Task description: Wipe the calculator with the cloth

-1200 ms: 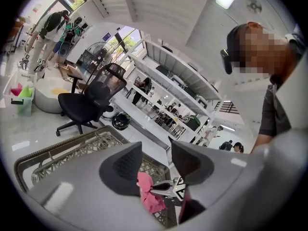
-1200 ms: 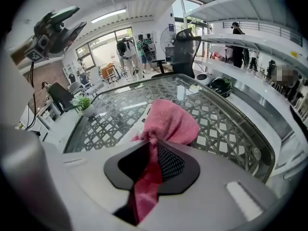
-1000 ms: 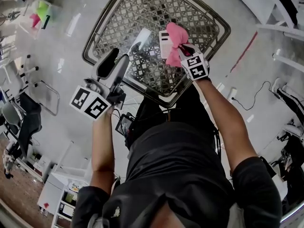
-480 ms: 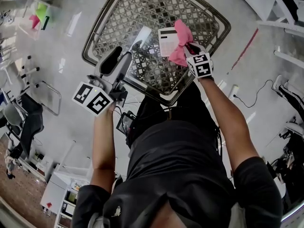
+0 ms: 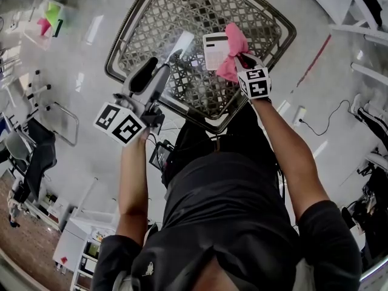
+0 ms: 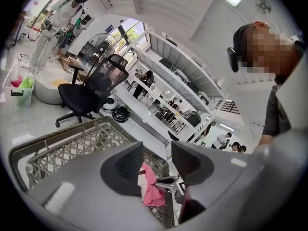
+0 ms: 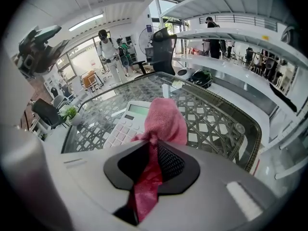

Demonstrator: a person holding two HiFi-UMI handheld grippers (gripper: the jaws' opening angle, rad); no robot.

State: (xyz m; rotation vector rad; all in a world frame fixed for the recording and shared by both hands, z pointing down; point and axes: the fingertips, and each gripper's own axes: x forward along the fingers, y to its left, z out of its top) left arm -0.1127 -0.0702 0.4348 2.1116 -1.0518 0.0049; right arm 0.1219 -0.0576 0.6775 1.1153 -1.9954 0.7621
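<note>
A white calculator lies on the woven-pattern glass table, and a pink cloth drapes over its right side. My right gripper is shut on the cloth's gathered end. In the right gripper view the cloth bunches out of the jaws onto the calculator, whose screen and keys show at the left. My left gripper hovers over the table's near left part, apart from the calculator. It stands open with nothing between its fingers, and past them the cloth shows.
The table's metal rim runs round the top. A black office chair and white shelves stand beyond the table. A bin with green and pink items sits on the floor at the far left. A cable lies at the right.
My right gripper has rolled a little with the cloth, and more of the calculator's face shows left of the cloth. The left gripper has stayed about where it was.
</note>
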